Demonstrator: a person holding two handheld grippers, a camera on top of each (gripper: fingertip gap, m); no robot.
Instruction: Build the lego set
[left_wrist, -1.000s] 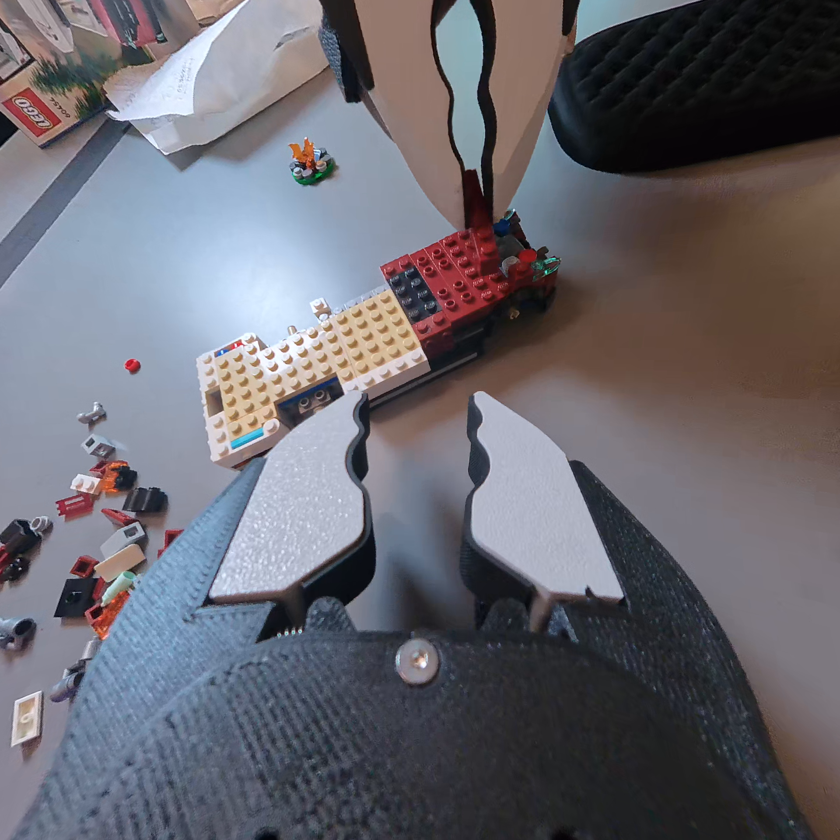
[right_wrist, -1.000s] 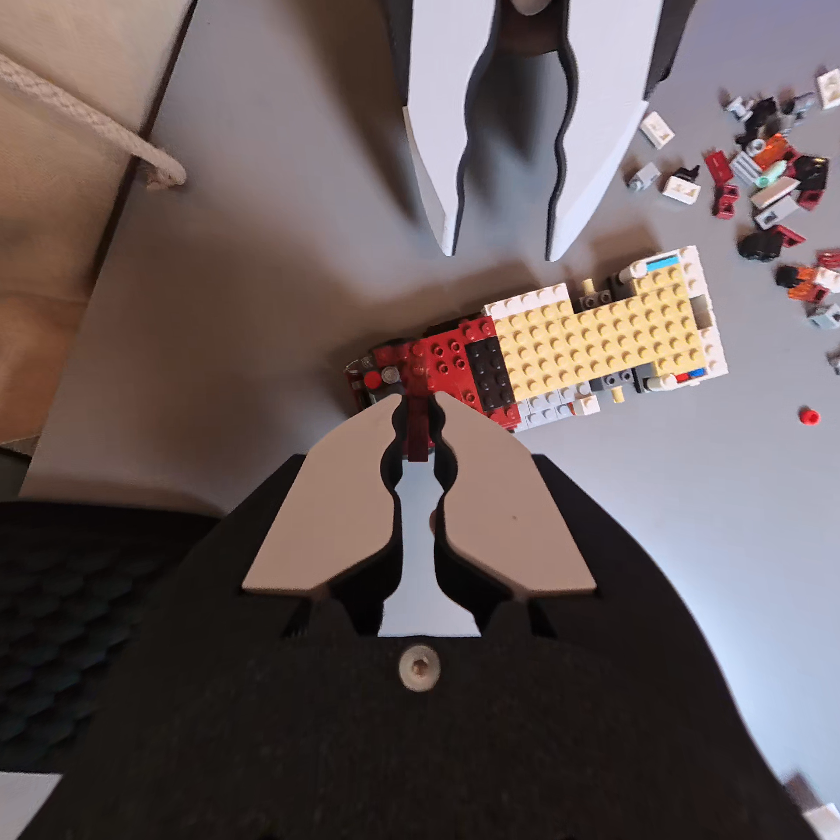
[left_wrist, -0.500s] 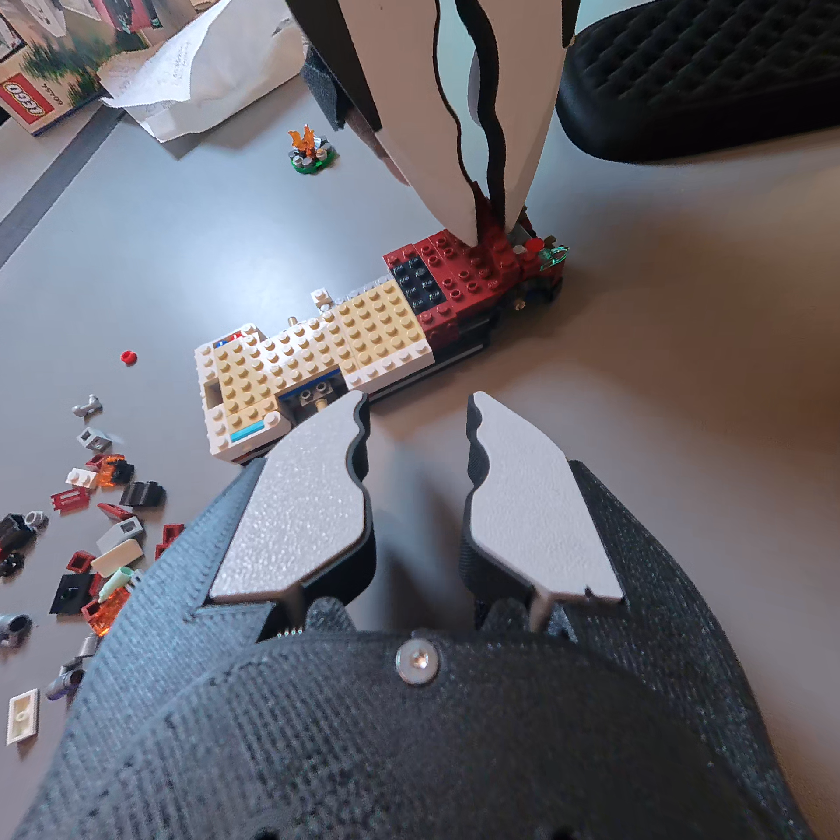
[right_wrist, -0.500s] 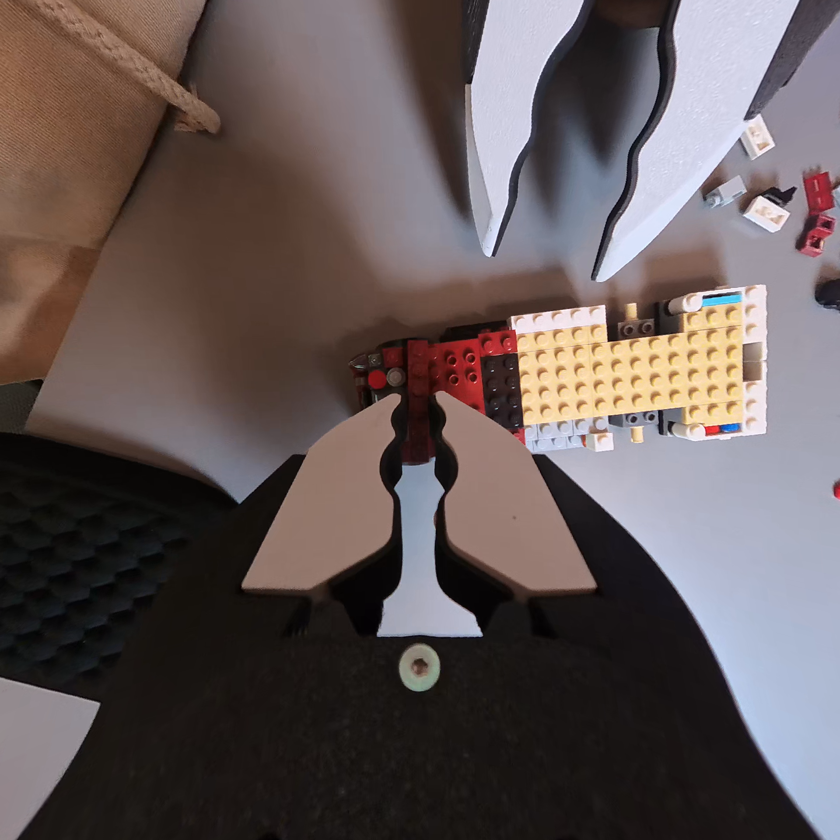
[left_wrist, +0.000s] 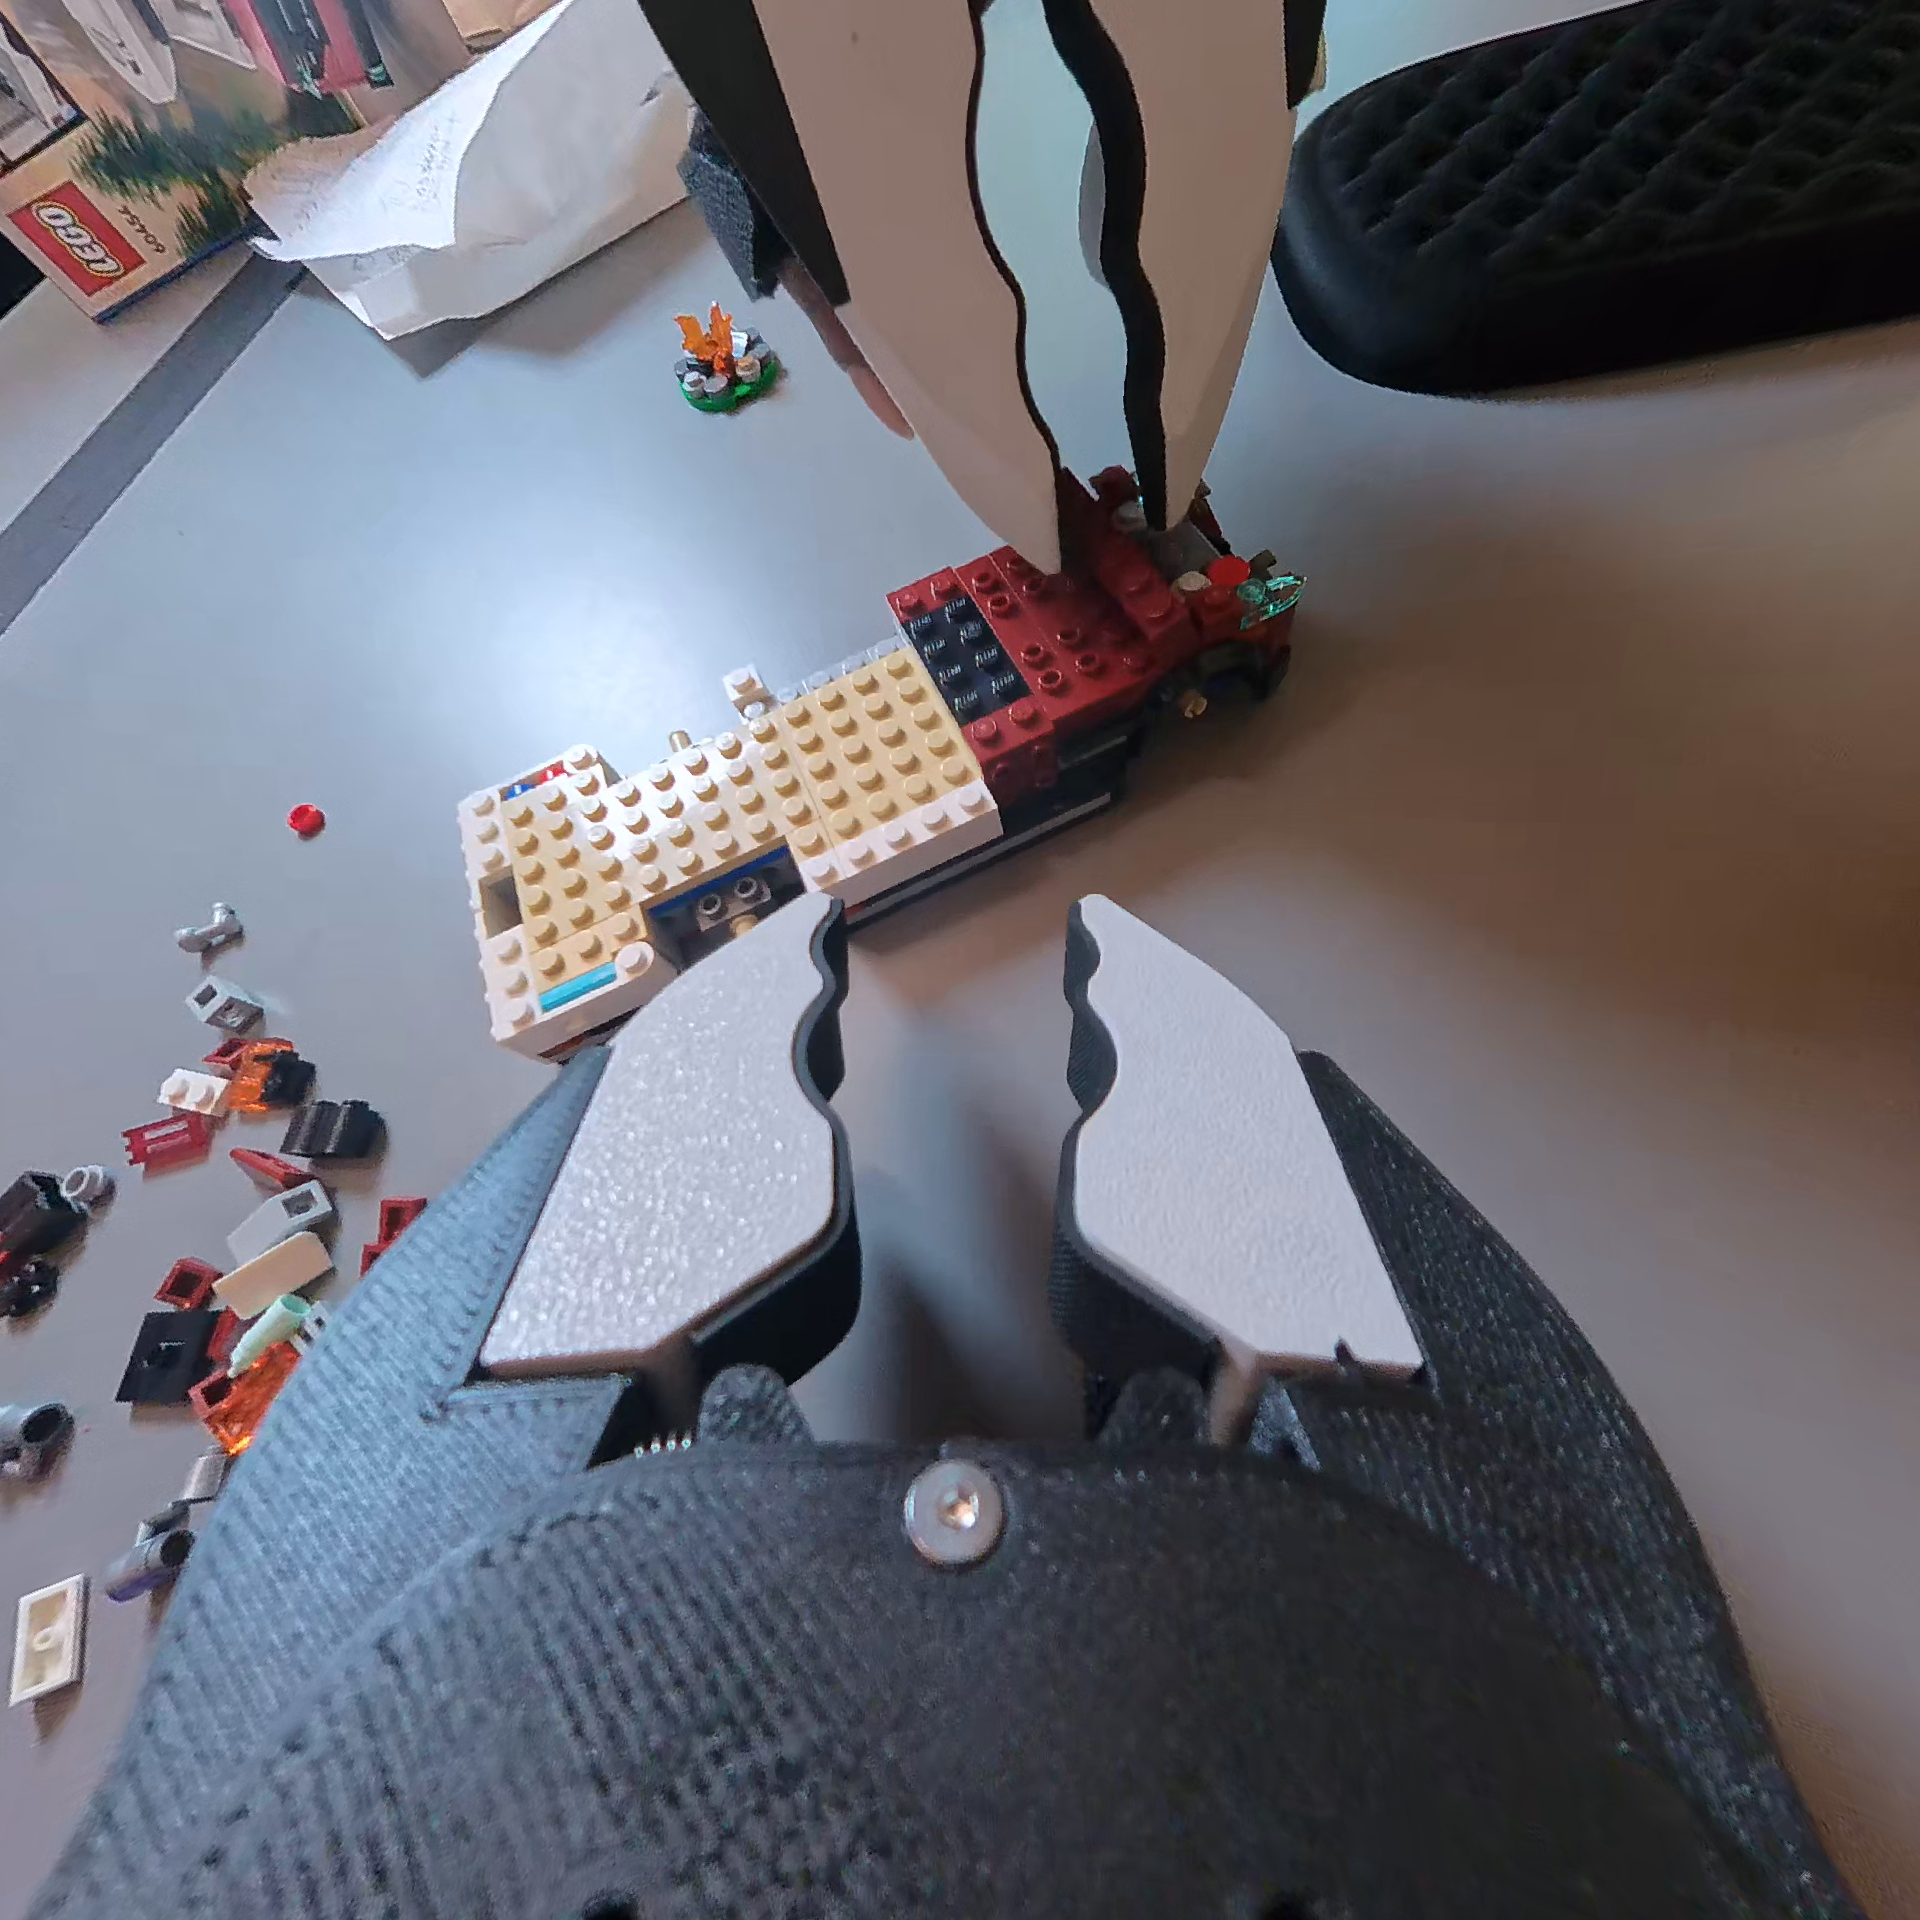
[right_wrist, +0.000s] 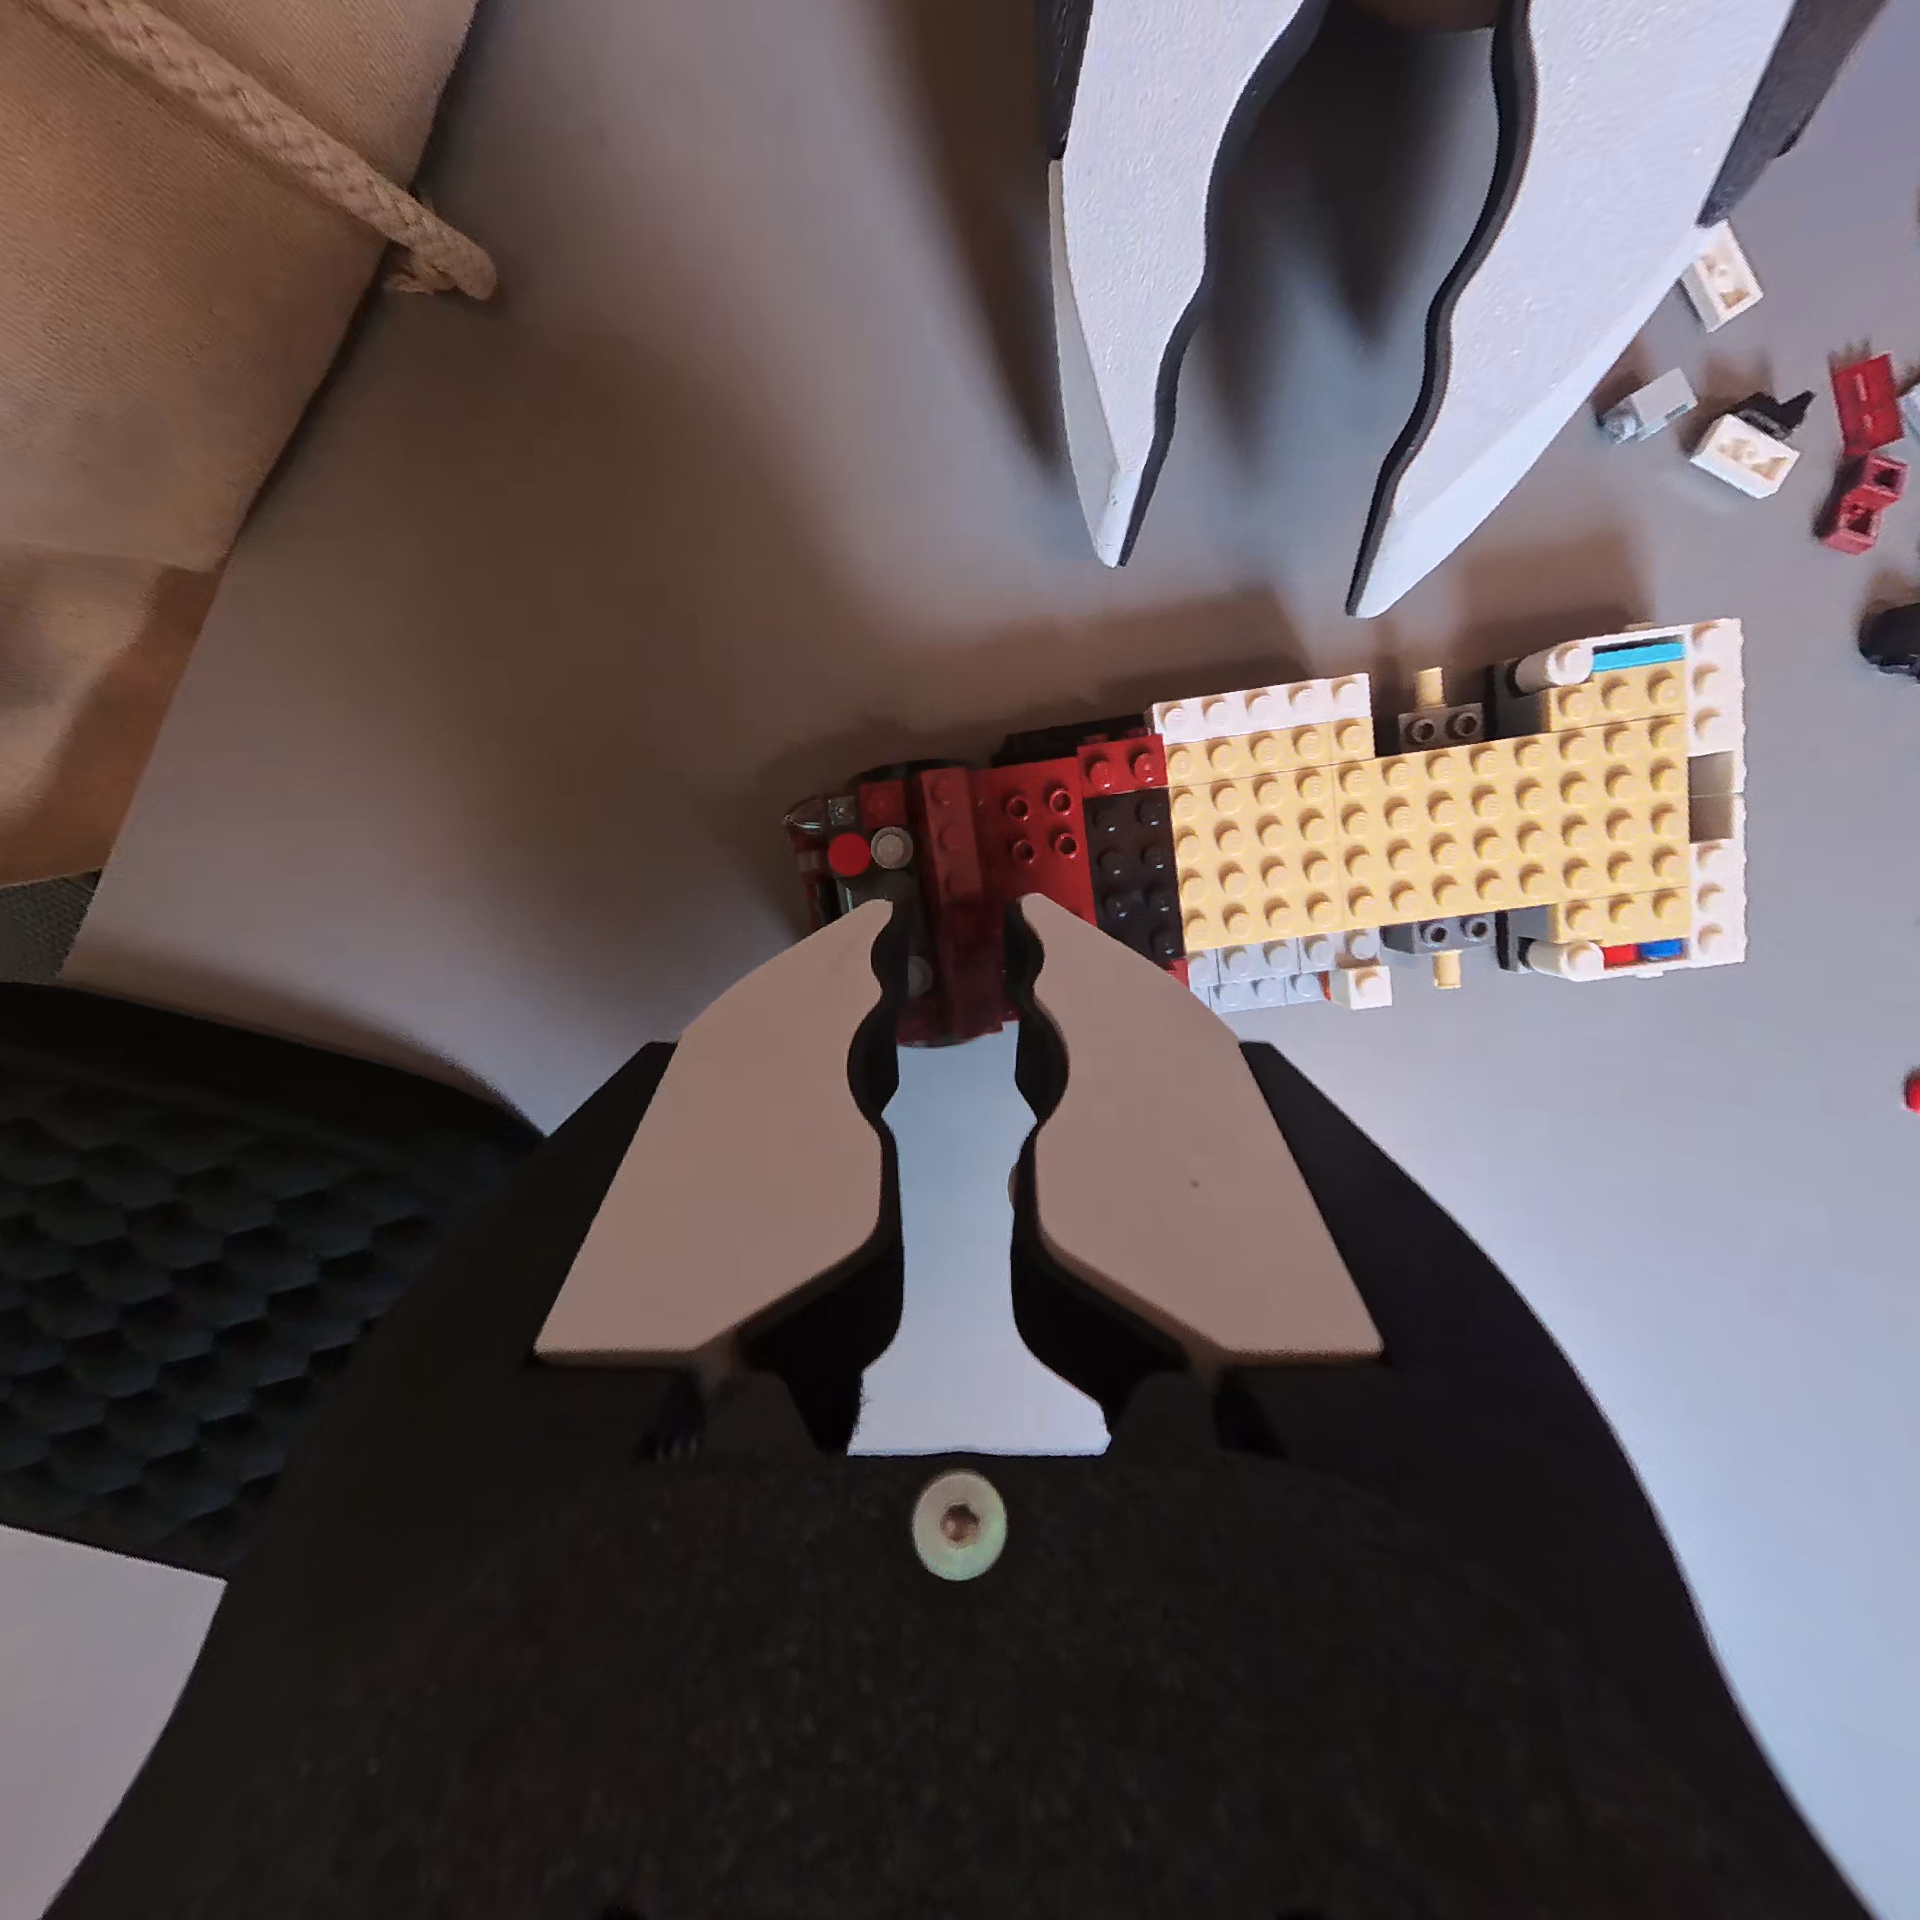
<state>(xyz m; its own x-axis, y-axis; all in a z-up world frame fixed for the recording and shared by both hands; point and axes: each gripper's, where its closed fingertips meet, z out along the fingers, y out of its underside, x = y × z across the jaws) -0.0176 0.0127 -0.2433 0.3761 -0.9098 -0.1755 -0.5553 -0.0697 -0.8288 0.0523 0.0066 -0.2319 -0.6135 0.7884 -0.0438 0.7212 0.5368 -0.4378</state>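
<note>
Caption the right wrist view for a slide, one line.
Right hand-held gripper open astride a dark red brick on the brick-built vehicle, left hand-held gripper open opposite.

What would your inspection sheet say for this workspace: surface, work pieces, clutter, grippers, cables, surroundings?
Surface: plain grey tabletop, shadowed at right.
Work pieces: long tan, white and dark red toy-brick model lying flat; narrow dark red brick on its red end.
Clutter: small loose plastic bricks scattered left of the model; tiny campfire build; red round stud.
Grippers: left gripper open, bare, beside the model; right gripper open, fingertips straddling the narrow dark red brick, gap visible beside it.
Cables: nothing seen.
Surroundings: black quilted pad, printed cardboard box, white paper bag, beige fabric bag with rope handle.
</note>
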